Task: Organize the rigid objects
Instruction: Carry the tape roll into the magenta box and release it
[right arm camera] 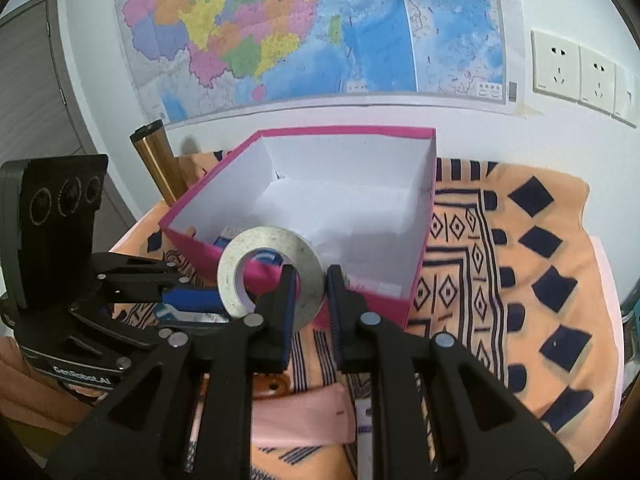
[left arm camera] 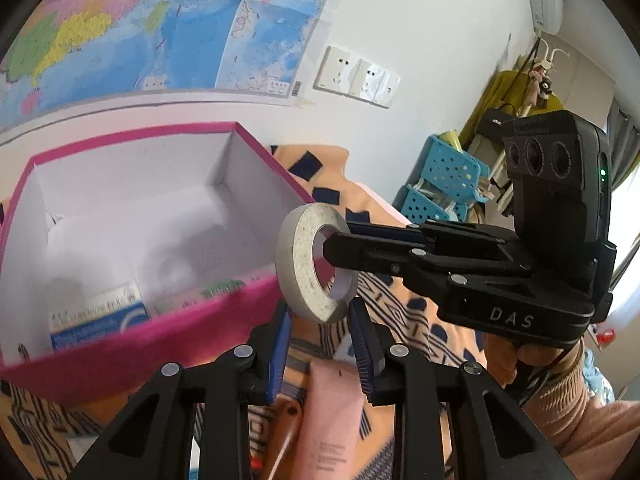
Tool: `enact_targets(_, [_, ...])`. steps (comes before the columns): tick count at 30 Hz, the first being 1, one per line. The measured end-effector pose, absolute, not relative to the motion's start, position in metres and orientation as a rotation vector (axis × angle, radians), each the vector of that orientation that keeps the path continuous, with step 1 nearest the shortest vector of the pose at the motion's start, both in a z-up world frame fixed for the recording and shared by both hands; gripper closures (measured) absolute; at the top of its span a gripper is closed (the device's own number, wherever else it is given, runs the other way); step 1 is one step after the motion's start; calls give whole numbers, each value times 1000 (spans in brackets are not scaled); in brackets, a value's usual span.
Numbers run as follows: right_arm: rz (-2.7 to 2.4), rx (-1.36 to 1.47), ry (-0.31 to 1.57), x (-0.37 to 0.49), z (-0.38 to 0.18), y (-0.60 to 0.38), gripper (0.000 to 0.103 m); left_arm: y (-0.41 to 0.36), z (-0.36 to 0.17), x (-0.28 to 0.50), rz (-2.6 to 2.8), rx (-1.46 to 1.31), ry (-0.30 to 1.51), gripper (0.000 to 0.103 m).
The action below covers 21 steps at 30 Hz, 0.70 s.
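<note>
A grey-white tape roll [left arm camera: 296, 264] [right arm camera: 272, 240] hangs in the air just in front of the near wall of an open pink box [left arm camera: 160, 132] [right arm camera: 344, 131]. My right gripper [right arm camera: 311, 276] [left arm camera: 336, 238] is shut on the tape roll, with one finger through the hole and the other outside the ring. My left gripper [left arm camera: 320, 312] [right arm camera: 218, 304] comes in from the other side. Its blue pads sit against the two flat faces of the roll's rim, shut on it. The box holds a blue-and-white carton [left arm camera: 96, 320] and other small items.
The box stands on an orange patterned cloth [right arm camera: 520, 280] by a wall with a map. A pink tube [left arm camera: 332, 420] [right arm camera: 300, 412] lies on the cloth under the grippers. A gold cylinder [right arm camera: 160, 160] stands left of the box. Blue baskets [left arm camera: 448, 176] sit at the far right.
</note>
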State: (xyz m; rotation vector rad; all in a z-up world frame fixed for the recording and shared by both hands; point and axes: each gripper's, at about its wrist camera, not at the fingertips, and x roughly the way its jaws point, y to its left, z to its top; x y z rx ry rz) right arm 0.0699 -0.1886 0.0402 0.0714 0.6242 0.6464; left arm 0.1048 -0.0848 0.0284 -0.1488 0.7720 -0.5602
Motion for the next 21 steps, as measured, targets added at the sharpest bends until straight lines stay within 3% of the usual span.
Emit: enact_targets(21, [580, 99, 728, 135, 34, -186, 86, -72, 11, 174, -523, -241, 876, 74])
